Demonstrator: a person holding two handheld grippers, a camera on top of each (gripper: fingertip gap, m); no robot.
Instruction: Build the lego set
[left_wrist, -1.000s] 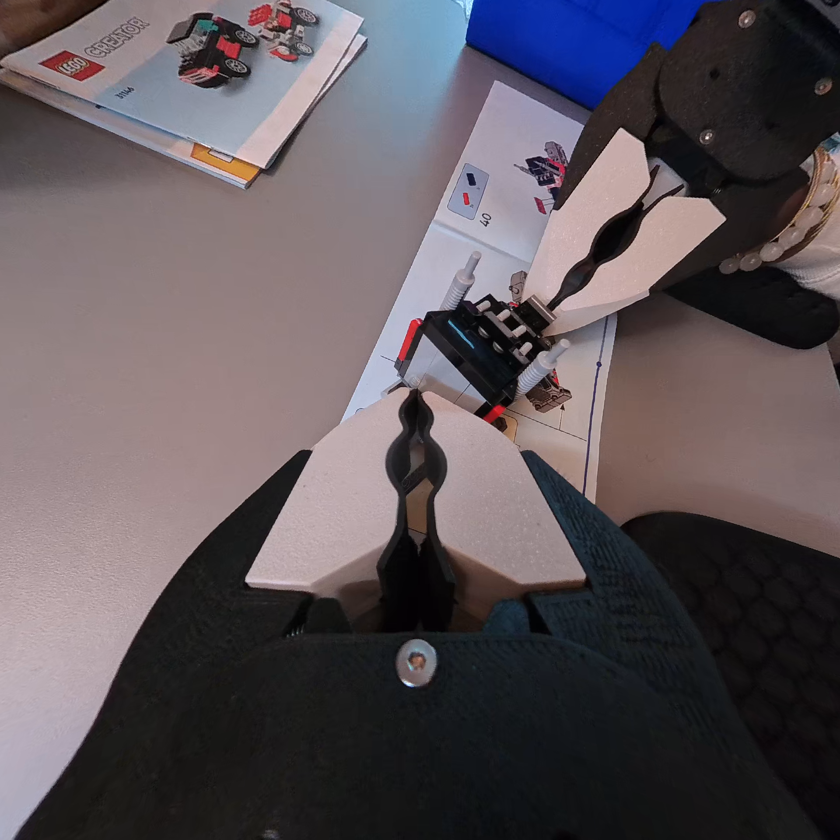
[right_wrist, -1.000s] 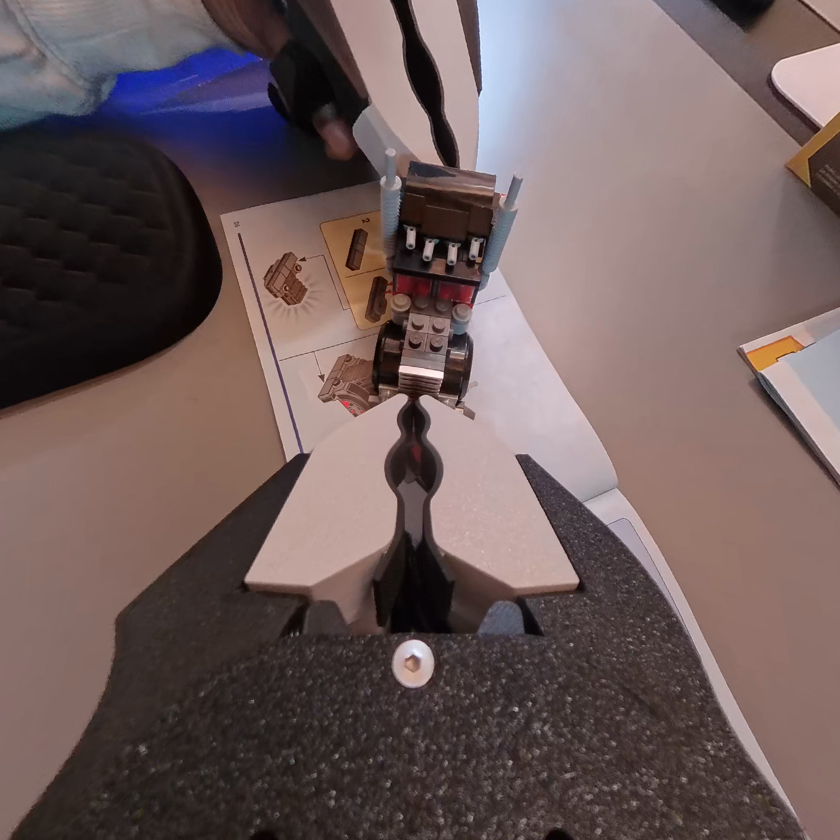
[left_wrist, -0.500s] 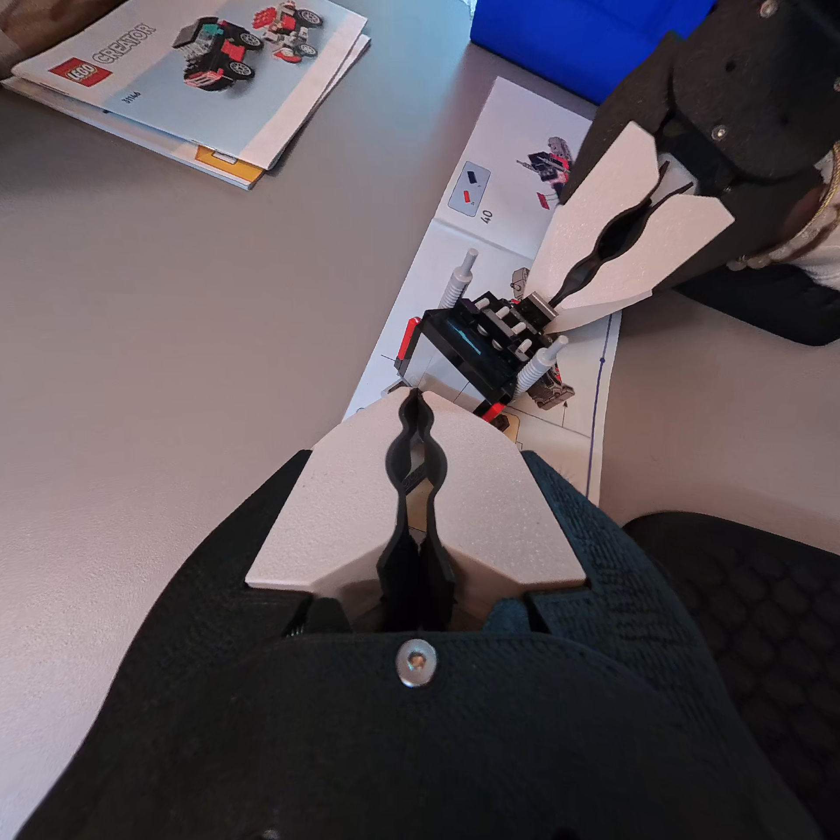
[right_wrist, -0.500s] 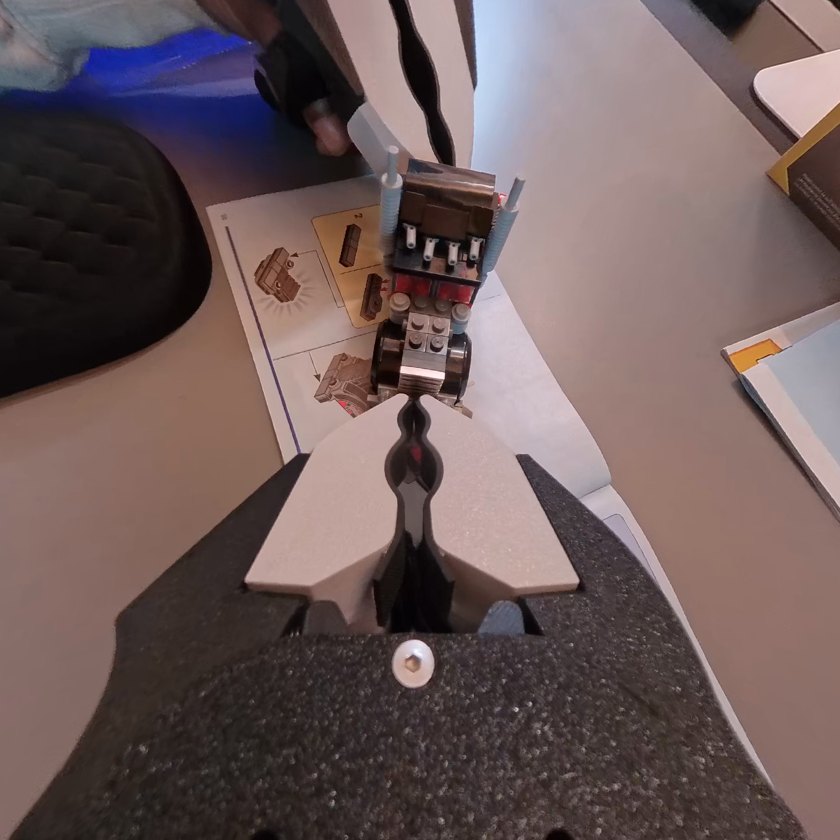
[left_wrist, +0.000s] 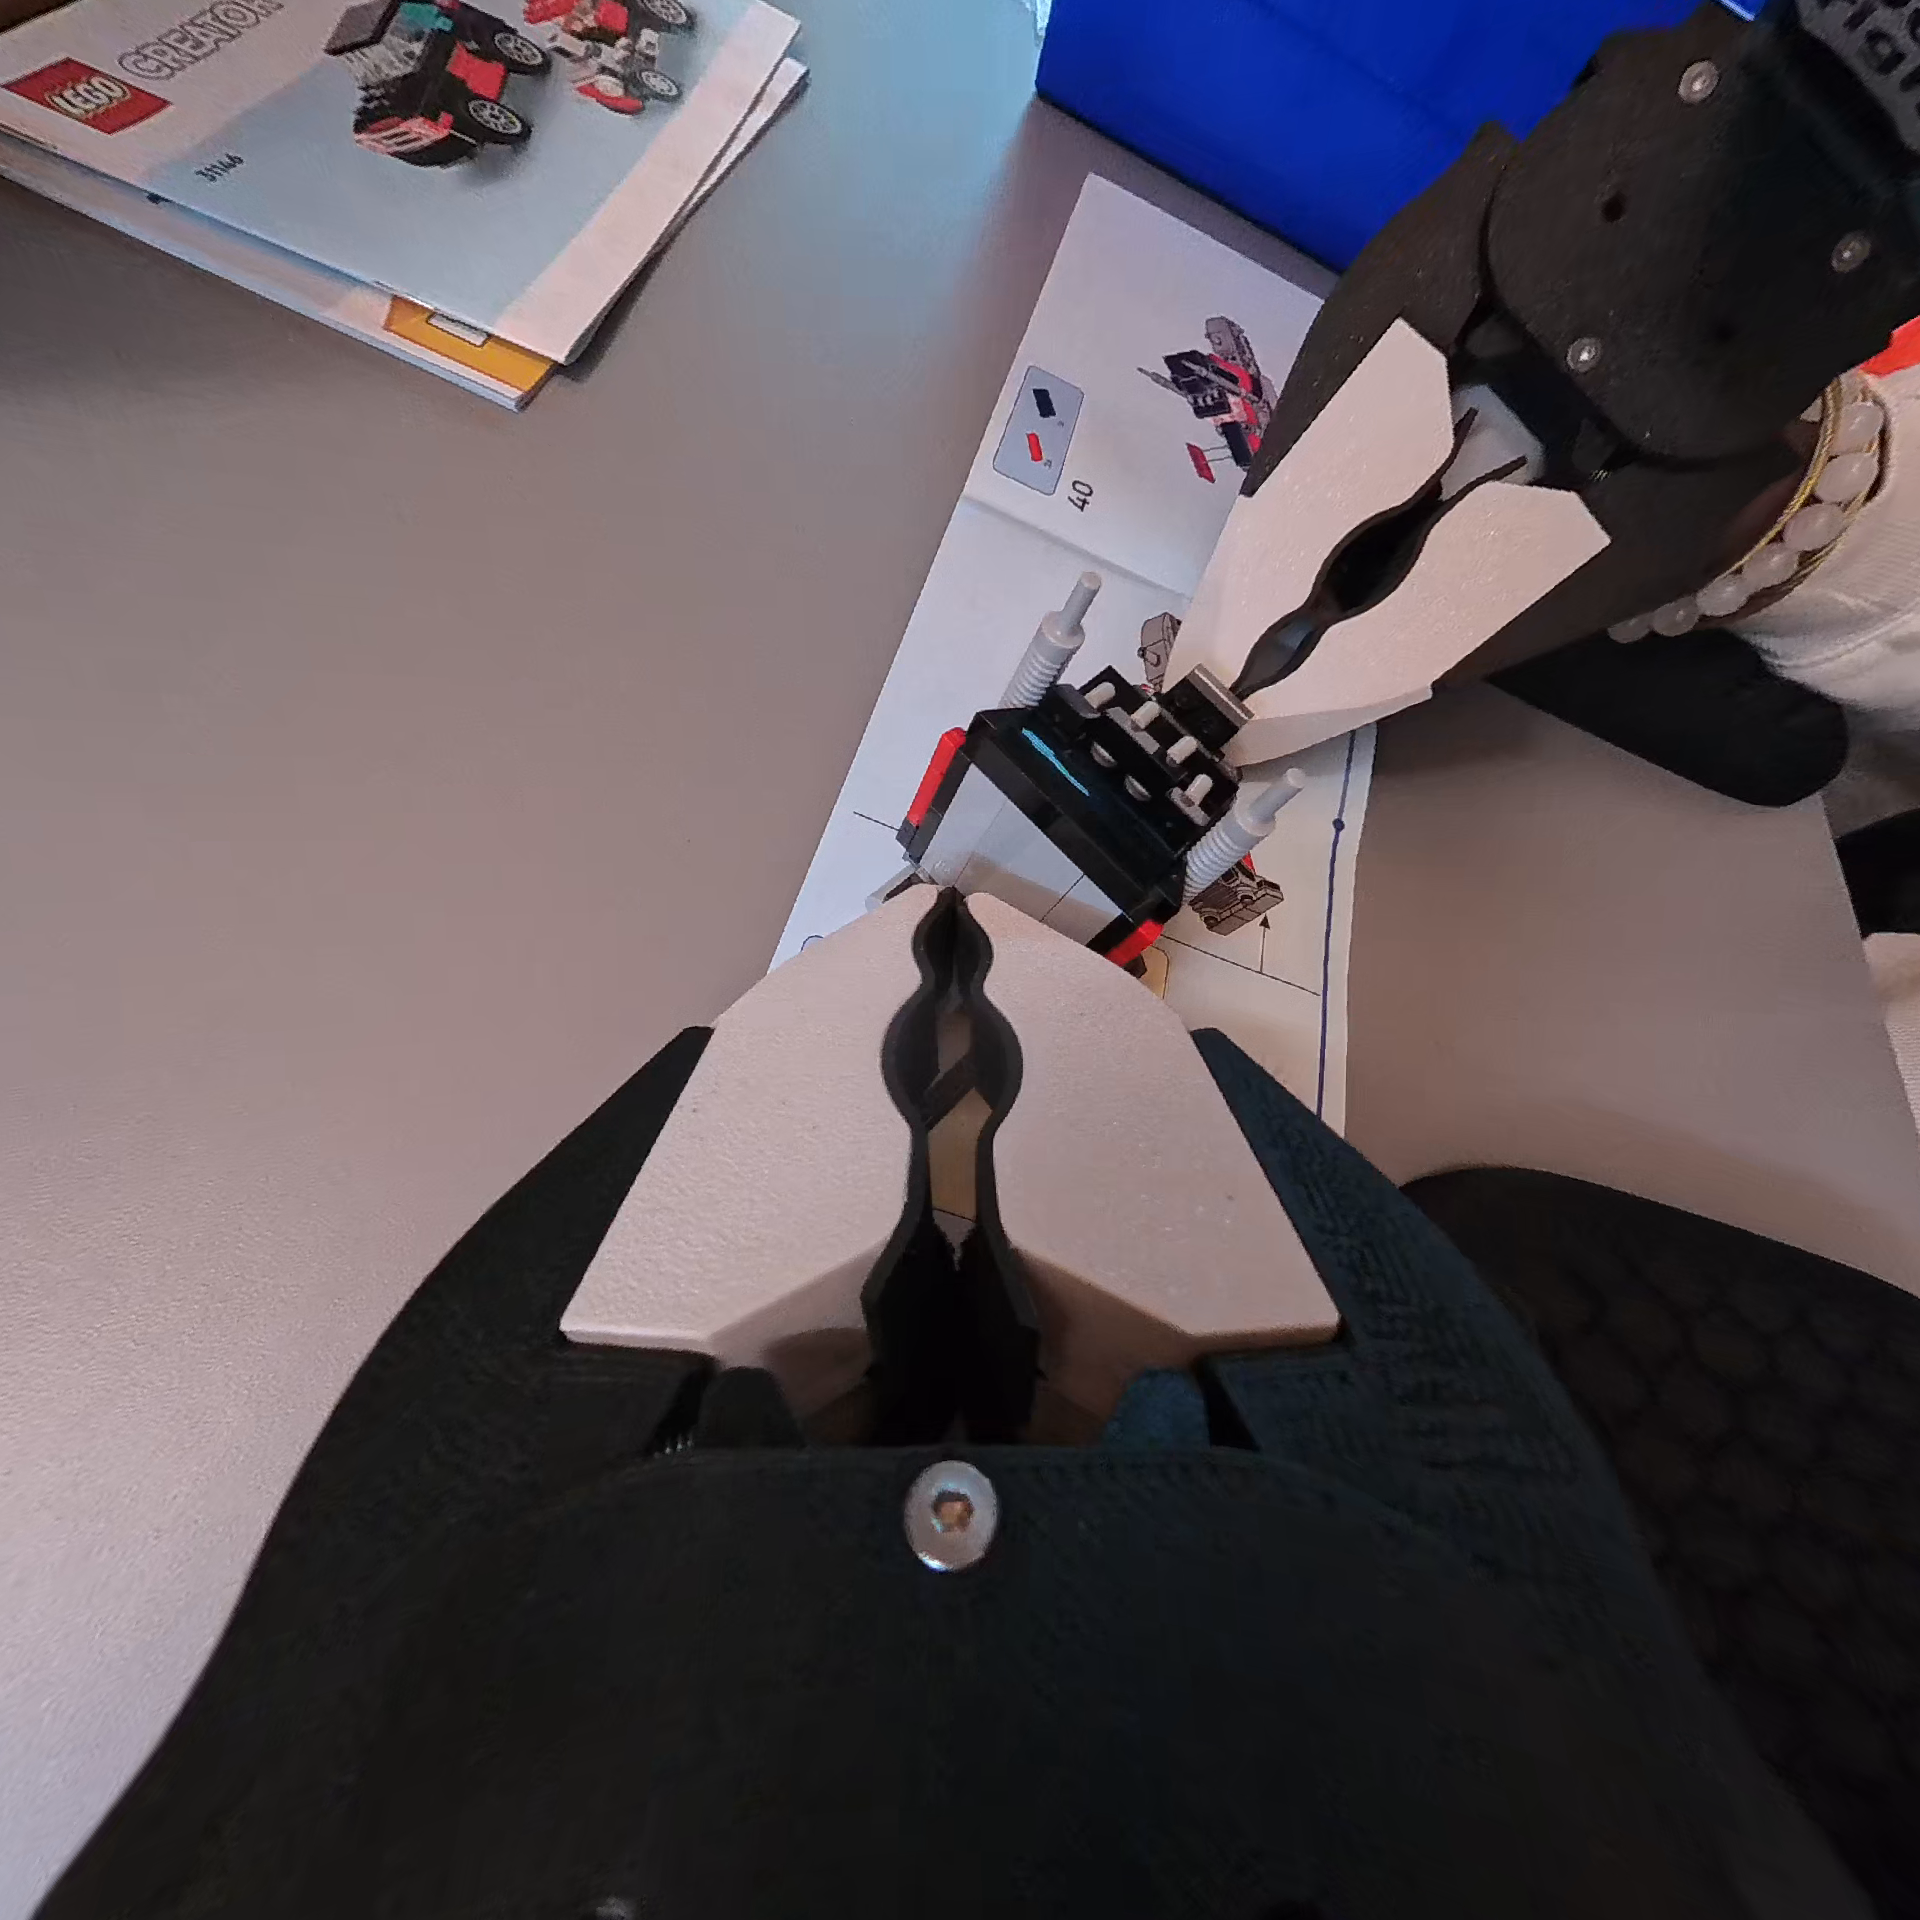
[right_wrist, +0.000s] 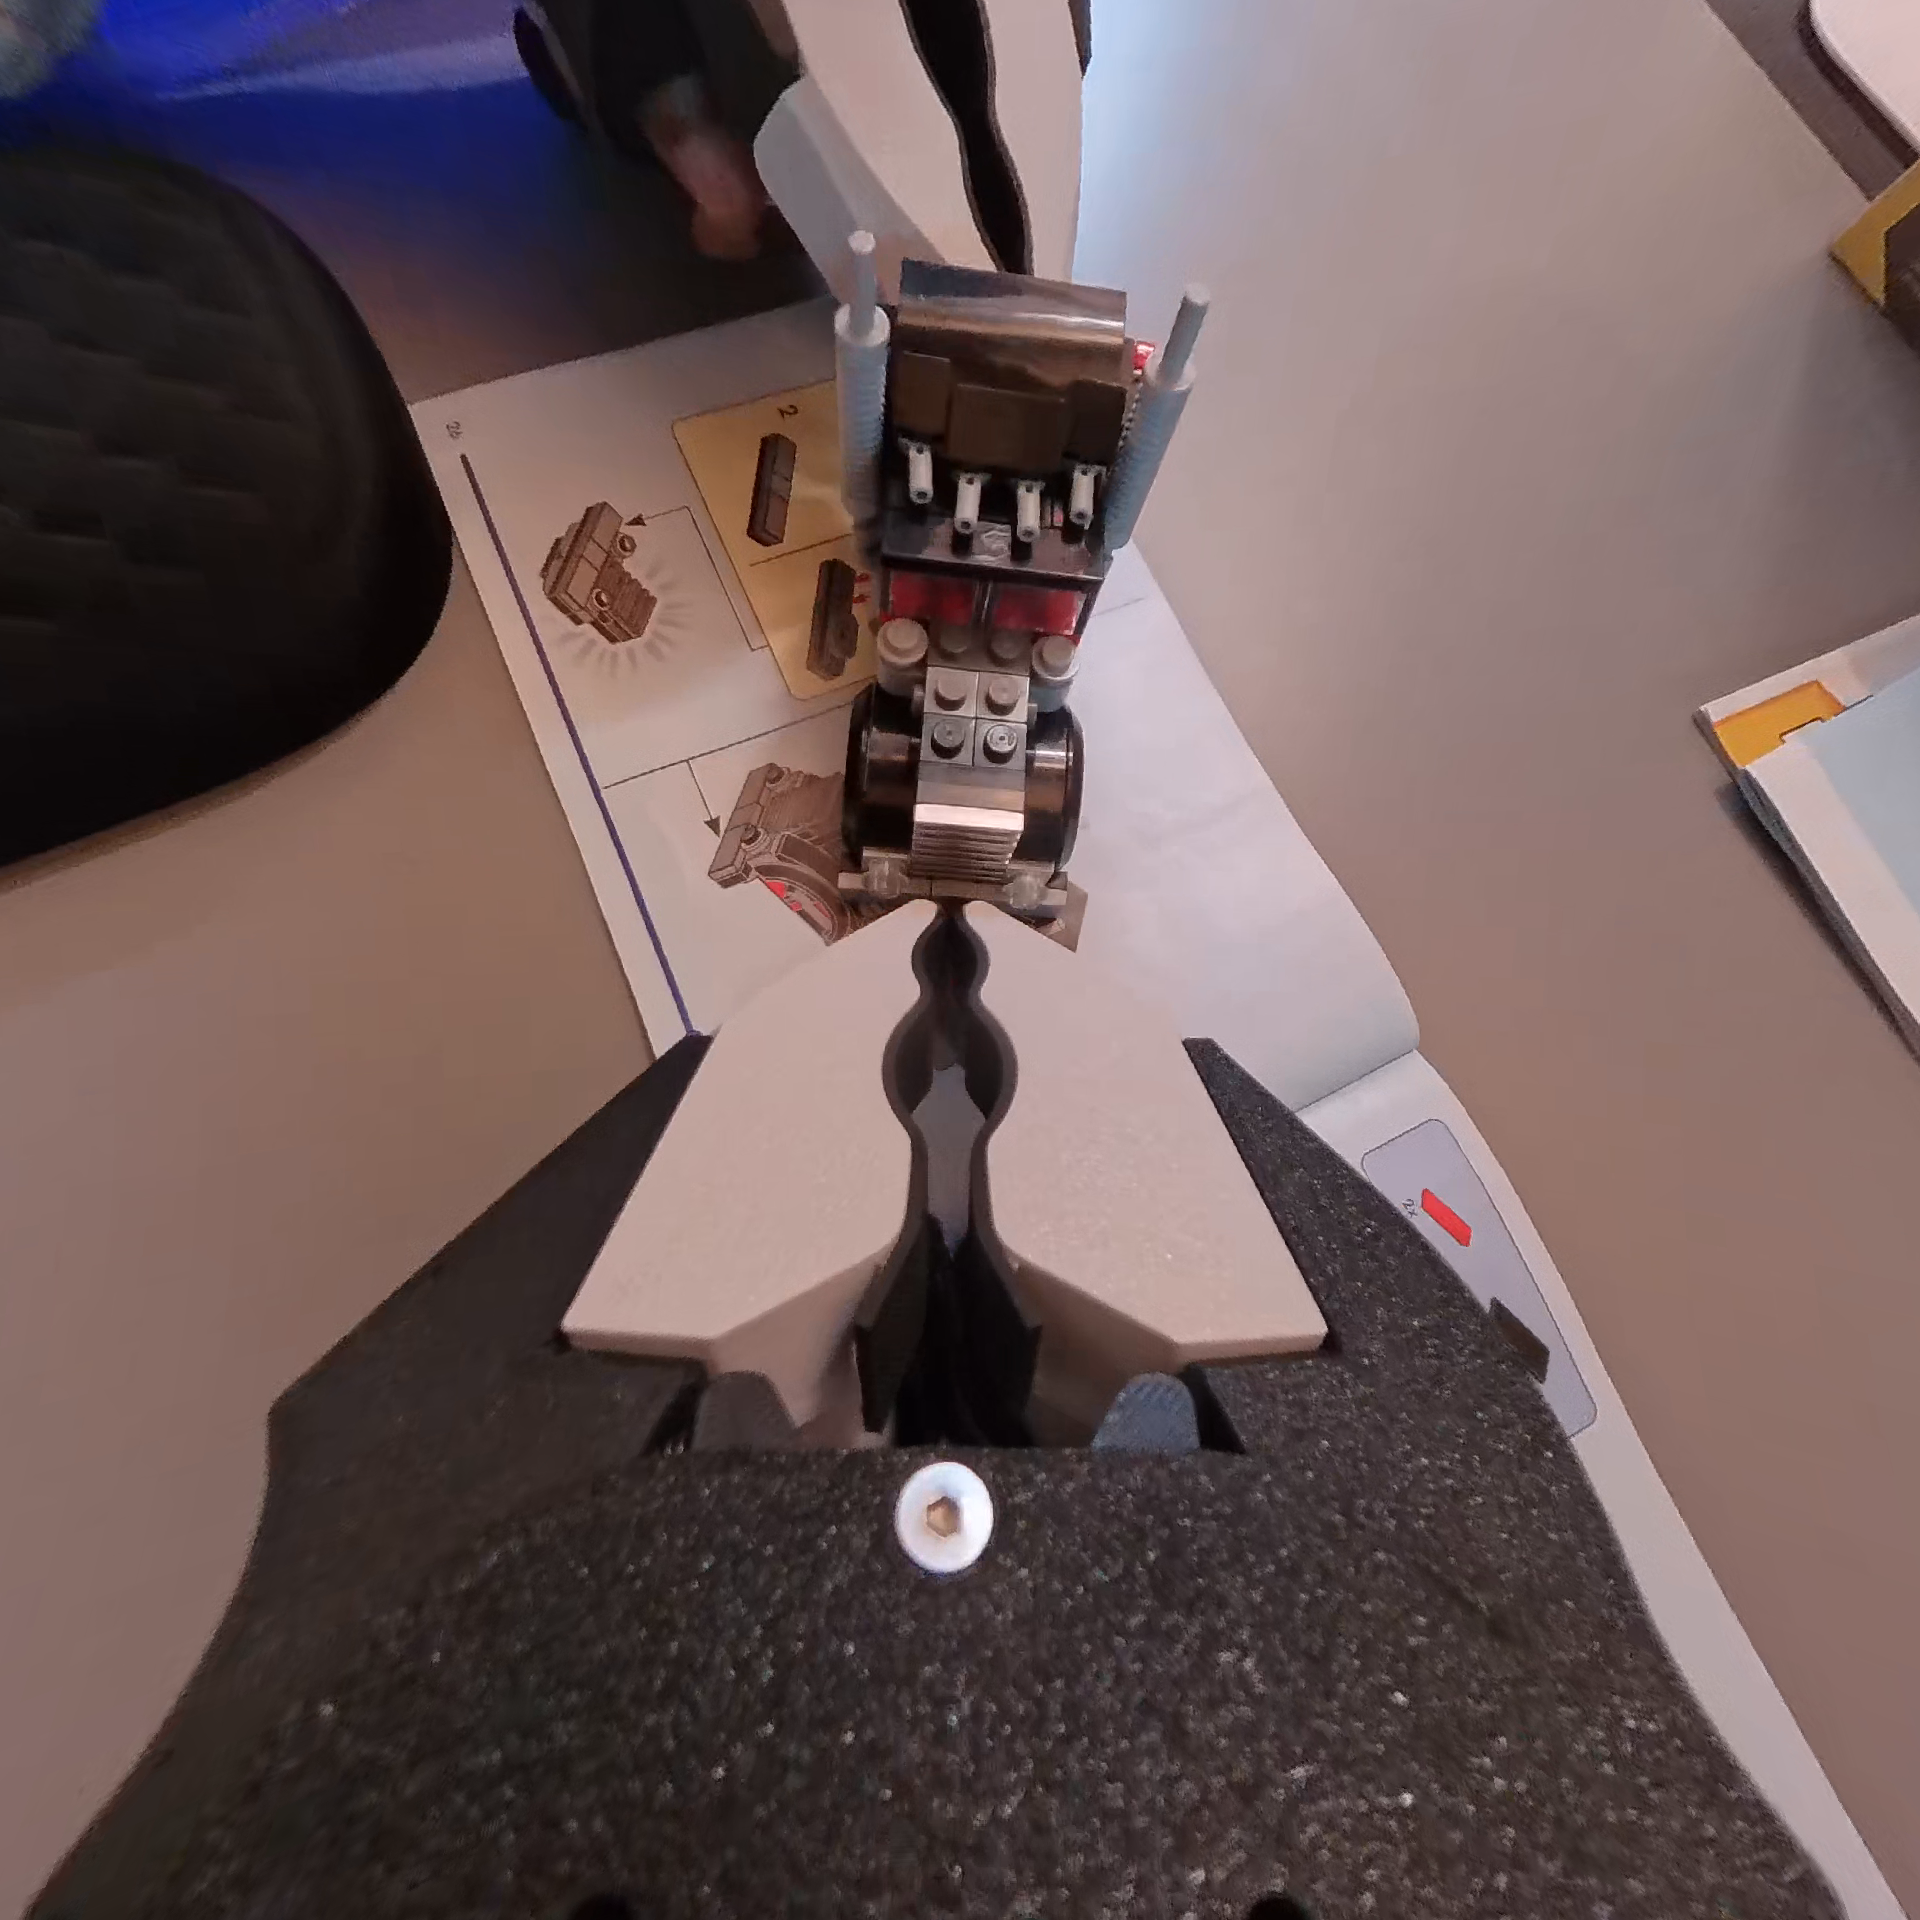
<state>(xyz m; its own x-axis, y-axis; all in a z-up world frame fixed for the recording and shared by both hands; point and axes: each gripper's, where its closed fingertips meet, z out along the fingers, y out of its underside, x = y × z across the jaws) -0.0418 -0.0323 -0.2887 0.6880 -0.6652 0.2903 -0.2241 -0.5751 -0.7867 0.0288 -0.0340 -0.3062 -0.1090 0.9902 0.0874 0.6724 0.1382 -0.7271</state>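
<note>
Two grippers clamp one Lego truck from opposite ends

Both grippers hold a Lego truck (left_wrist: 1081, 810) above an open instruction sheet (left_wrist: 1101, 436) on the grey counter (left_wrist: 416, 727). At left, the left gripper (left_wrist: 951, 904) has its fingers pressed together on the cab end. At right, the right gripper (right_wrist: 948, 914) is likewise clamped on the grille end. Compared with a second ago, little has changed; the right gripper sits slightly farther from the left camera. The truck's long axis runs between the grippers, its two grey exhaust stacks pointing up.
</note>
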